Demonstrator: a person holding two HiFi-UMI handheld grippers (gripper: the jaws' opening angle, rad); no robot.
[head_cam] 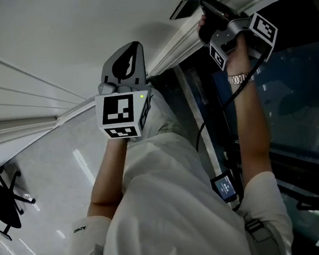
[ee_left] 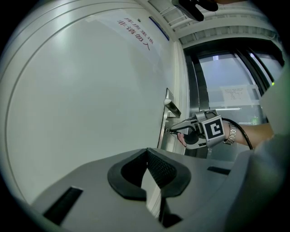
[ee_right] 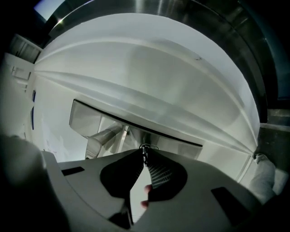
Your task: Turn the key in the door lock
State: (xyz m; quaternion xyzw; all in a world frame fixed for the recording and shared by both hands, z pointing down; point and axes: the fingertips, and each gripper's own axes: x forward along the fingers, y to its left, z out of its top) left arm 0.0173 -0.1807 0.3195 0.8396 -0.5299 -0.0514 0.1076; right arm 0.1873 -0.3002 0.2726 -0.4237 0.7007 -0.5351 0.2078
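The key [ee_right: 145, 147] is mostly hidden — pinched between the right gripper [ee_right: 144, 154] tips.

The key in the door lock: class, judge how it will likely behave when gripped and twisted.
The key looks like thin metal, so probably stiff enough to turn without bending. Only the tips of the right tongs pinch it, so it may slip. Seated in the lock plate, it should pivot rather than drop.
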